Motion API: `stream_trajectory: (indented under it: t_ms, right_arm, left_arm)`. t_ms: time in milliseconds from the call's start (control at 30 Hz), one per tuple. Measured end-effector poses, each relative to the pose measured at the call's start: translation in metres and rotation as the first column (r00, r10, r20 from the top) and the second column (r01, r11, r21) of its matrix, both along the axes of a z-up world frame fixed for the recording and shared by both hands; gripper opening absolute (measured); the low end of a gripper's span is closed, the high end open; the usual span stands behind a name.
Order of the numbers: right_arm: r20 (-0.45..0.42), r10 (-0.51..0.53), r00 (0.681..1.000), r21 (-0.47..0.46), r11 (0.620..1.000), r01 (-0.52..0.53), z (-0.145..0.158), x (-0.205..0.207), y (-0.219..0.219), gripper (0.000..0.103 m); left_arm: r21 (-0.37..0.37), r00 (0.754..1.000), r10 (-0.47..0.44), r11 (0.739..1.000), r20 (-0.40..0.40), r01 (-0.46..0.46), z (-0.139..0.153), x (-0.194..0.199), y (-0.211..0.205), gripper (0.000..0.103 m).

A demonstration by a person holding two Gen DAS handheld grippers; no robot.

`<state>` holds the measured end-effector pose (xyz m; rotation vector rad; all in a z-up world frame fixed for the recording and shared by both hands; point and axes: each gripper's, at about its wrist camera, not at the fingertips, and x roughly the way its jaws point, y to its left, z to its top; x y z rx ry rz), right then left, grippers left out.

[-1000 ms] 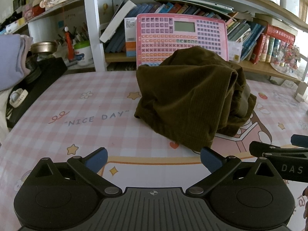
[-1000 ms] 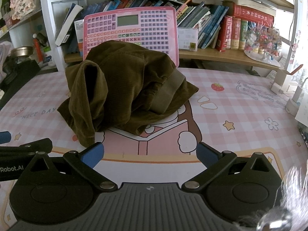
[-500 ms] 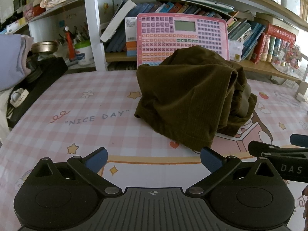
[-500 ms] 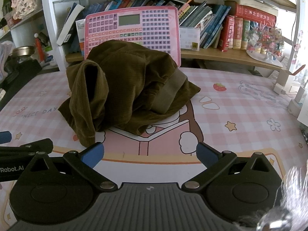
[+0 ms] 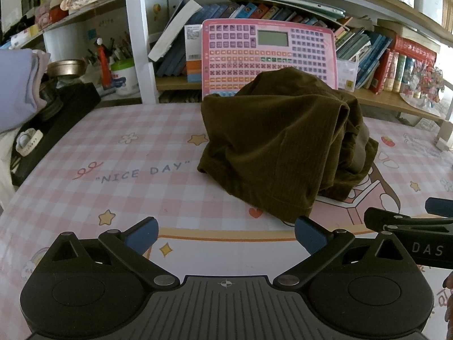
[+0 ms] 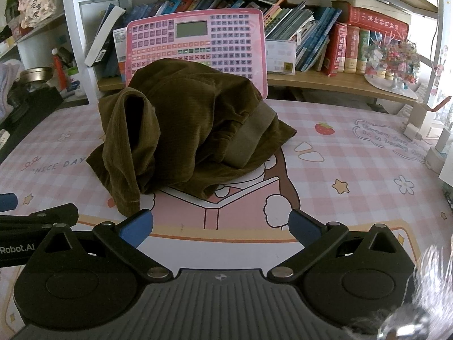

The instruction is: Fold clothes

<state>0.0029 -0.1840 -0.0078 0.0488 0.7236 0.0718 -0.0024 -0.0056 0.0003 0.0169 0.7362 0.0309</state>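
Note:
A dark olive-brown corduroy garment [image 5: 283, 144] lies in a crumpled heap on the pink checked table mat [image 5: 136, 175]; it also shows in the right wrist view [image 6: 187, 130], with a paler waistband [image 6: 249, 138] showing on its right side. My left gripper [image 5: 225, 233] is open and empty, just in front of the heap's near hem. My right gripper [image 6: 220, 225] is open and empty, in front of the heap. The right gripper's arm shows at the right edge of the left wrist view [image 5: 407, 226].
A pink toy keyboard tablet [image 5: 269, 56] leans against the bookshelf behind the garment. Books [image 6: 354, 48] fill the shelf. A black bag with a white watch [image 5: 28, 141] and folded lilac cloth [image 5: 17, 93] sit at the left. Small white boxes [image 6: 419, 119] stand at the right.
Both views have shifted very slightly; the garment lies as before and both grippers stay open.

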Motion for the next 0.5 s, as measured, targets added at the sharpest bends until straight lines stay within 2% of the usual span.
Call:
stream_trajectory:
  t_ms: [500]
  right_arm:
    - [-0.003,0.003,1.0,0.004,1.0,-0.003,0.0025,-0.002,-0.0043,0.103]
  left_arm:
    - [0.012,1.0,0.021,1.0,-0.002,-0.021,0.0008,-0.0033,-0.0056,0.103]
